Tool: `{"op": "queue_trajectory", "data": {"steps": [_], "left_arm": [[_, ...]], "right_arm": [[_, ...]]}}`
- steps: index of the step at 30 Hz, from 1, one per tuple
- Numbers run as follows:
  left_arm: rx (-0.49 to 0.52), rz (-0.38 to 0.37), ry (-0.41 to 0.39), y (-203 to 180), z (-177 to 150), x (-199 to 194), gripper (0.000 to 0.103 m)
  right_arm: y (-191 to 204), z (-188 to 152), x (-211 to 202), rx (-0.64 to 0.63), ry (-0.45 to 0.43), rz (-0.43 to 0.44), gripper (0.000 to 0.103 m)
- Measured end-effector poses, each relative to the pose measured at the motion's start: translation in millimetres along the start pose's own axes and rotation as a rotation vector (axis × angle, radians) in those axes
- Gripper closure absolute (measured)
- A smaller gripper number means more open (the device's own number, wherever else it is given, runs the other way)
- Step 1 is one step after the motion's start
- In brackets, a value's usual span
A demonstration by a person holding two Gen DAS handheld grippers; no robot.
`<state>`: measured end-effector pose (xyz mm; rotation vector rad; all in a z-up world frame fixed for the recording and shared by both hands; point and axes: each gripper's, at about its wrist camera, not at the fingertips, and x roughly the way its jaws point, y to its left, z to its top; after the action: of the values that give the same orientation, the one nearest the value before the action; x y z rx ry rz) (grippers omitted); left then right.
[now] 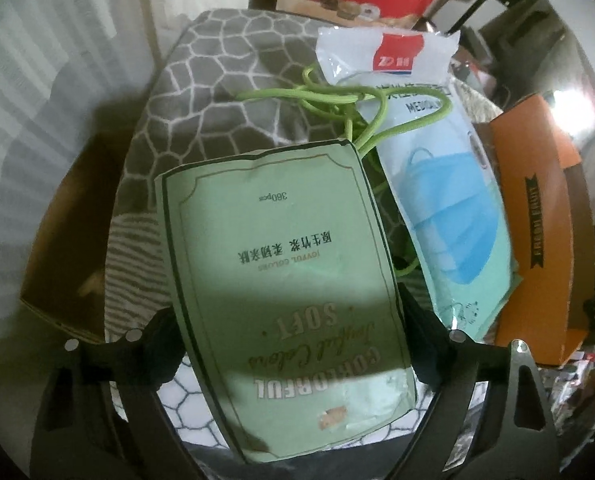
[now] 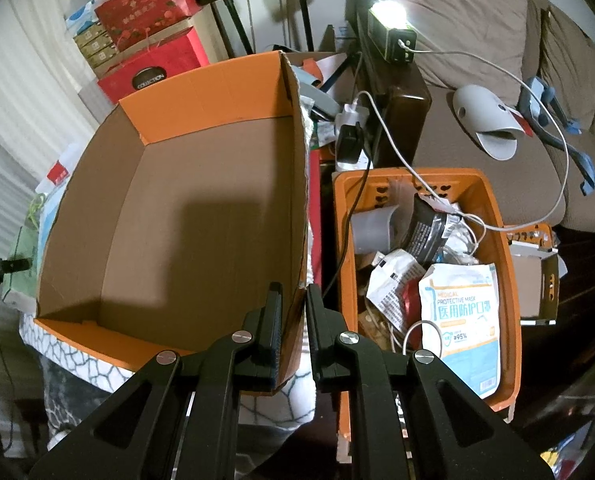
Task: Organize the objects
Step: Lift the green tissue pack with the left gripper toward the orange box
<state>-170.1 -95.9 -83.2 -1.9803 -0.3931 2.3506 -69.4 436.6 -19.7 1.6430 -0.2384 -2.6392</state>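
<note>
Two tongs, one cardboard box, one green tissue pack, one blue mask pack here, one orange basket.

Left tongs [image 1: 287, 344] spread wide around the green tissue pack [image 1: 285, 280], black fingers [image 1: 421, 336] pressing both long edges of it; clamped on the pack. Pack pale green, soft plastic, printed "SOFT" and "360pcs" upside down, a small tear near the close corner, near end cut off by shadow. Lying over a grey blanket [image 1: 217, 92] with a white web pattern. Just beside it on the right, a clear mask pack [image 1: 437, 184] with blue masks inside, and a tangled lime-green cord [image 1: 337, 96] running under both. Orange box wall [image 1: 537, 240] beyond the masks.

Right tongs [image 2: 295, 320] nearly closed, pinching the right wall of the cardboard box [image 2: 201, 208], one finger inside, one outside. Box orange outside, brown inside, open-topped, nothing visible in it, resting on the same patterned blanket. To its right, well below, the orange basket [image 2: 501, 248] heaped with wrappers, a second mask packet [image 2: 461, 320] and white cables; contents too jumbled to count. Red gift boxes [image 2: 149, 28] stacked behind.
</note>
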Motion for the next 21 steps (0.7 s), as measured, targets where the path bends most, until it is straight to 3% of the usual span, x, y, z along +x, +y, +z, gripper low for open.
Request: {"op": "queue_trajectory", "data": {"steps": [3,10,21], "left_arm": [[0.01,-0.028,-0.015,1,-3,-10,0.014],[0.069,-0.057,-0.136,-1,-15,-62,0.014],[0.211,-0.14,-0.183,-65,-30,-116,0.014]], "right_arm": [[-1,-1,0,0.01,-0.002,0.011,0.091],[-4,-1,0,0.018,-0.003,0.025,0.092],[-5,1,-1,0.024,0.001,0.036,0.092]]}}
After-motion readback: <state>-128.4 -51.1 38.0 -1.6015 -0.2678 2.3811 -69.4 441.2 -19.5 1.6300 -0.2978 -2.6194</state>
